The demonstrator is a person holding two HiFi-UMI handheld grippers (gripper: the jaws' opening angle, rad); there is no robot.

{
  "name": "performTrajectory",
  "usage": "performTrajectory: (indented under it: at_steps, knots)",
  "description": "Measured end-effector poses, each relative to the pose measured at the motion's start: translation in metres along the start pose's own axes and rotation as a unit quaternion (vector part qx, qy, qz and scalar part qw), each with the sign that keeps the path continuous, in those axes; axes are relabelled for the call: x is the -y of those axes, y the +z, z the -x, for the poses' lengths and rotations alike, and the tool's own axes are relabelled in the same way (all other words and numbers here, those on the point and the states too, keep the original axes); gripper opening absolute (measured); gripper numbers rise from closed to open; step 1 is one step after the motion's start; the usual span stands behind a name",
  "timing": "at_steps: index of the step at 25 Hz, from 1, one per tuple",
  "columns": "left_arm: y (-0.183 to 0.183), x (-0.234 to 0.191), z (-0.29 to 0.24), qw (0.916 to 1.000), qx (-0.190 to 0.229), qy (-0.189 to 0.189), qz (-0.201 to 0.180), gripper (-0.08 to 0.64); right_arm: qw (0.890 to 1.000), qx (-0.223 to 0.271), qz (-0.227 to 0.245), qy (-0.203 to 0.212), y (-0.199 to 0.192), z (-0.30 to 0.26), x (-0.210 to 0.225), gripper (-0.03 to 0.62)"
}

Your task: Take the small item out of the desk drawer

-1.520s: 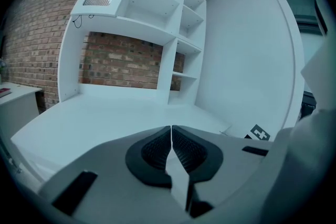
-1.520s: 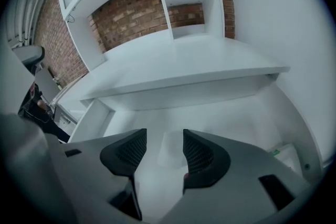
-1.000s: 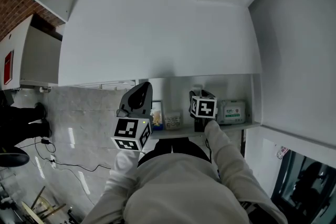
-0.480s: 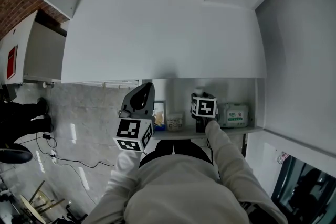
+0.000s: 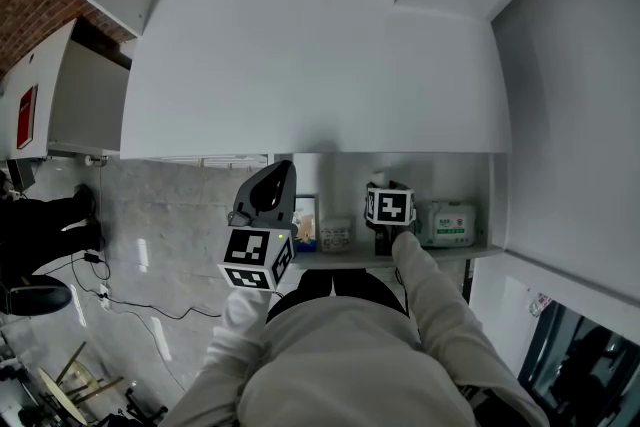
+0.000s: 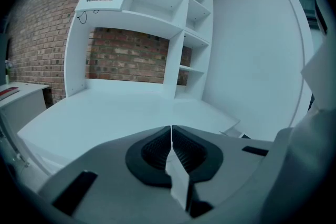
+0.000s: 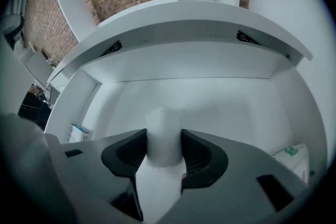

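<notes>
White and smooth, with a rounded top, the cylinder [image 7: 165, 123] stands upright on the drawer [image 7: 220, 107] floor. We see it right between the jaws of the right gripper [image 7: 164, 135]. Those jaws are closing, and their black, ribbed pads [image 7: 128, 152] already meet its sides. A finely notched ring runs round the cylinder low down, just below the pads.

The left gripper [image 6: 171, 129] is held up above the desk [image 5: 310, 45], well apart from the drawer. Its jaws are closed, pad against pad, with nothing in them. The pads have the same dark ribbed rubber, set in a smooth grey shell. In the head view we also see its cube [image 5: 255, 260] of black and white squares.

The drawer is a plain white tray with flat walls, pulled out under the desk edge. At its left lies a small box [image 7: 79, 132] with blue print. At its right corner we find a soft green and white pack [image 7: 291, 157]. The head view shows a small pale tub [image 5: 335, 233] between the box and the right gripper. We cannot tell what it holds.

The desk is broad, matt white and bare. White shelves [image 6: 157, 2] rise at its back, against a red brick wall [image 6: 126, 55]. A smooth white wall [image 6: 252, 50] closes the right side. The floor [image 5: 160, 215] is grey, glossy and veined like stone, and a thin dark cable [image 5: 130, 303] trails across it. A pale sleeve [image 5: 430, 285] runs down to the right gripper.
</notes>
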State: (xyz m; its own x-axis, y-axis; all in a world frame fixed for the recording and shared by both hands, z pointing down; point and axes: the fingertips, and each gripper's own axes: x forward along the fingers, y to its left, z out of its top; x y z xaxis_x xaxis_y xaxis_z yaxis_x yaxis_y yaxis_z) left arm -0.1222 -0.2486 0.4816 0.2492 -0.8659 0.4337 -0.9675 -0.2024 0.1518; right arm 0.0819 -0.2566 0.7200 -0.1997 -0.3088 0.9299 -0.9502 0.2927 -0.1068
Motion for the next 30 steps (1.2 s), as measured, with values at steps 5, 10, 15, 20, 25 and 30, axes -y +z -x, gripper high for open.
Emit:
performTrajectory:
  at_steps: [5,10,15,20,25,30]
  knots:
    - [-0.003,0.001,0.0,1.0,-0.003,-0.003,0.004,0.023,1.0,0.004,0.017,0.0,0.003,0.003,-0.001,0.212]
    - [0.001,0.004,-0.001,0.9999,0.003,-0.012,0.0,0.023,0.999,0.024,0.025,0.007,0.009,0.015,-0.004,0.21]
    - [0.002,0.009,-0.001,0.9997,0.009,-0.021,-0.005,0.023,0.998,0.06,0.019,0.024,0.023,0.033,-0.008,0.209]
    - [0.003,0.014,0.002,0.9994,0.009,-0.033,-0.009,0.023,0.994,0.099,0.01,0.043,0.036,0.055,-0.015,0.209]
    - [0.01,0.017,0.006,0.9987,0.03,-0.037,-0.016,0.023,0.989,0.136,0.012,0.049,0.047,0.079,-0.021,0.209]
    - [0.011,0.021,0.012,0.9982,0.035,-0.045,-0.02,0.023,0.982,0.178,0.01,0.055,0.059,0.107,-0.029,0.209]
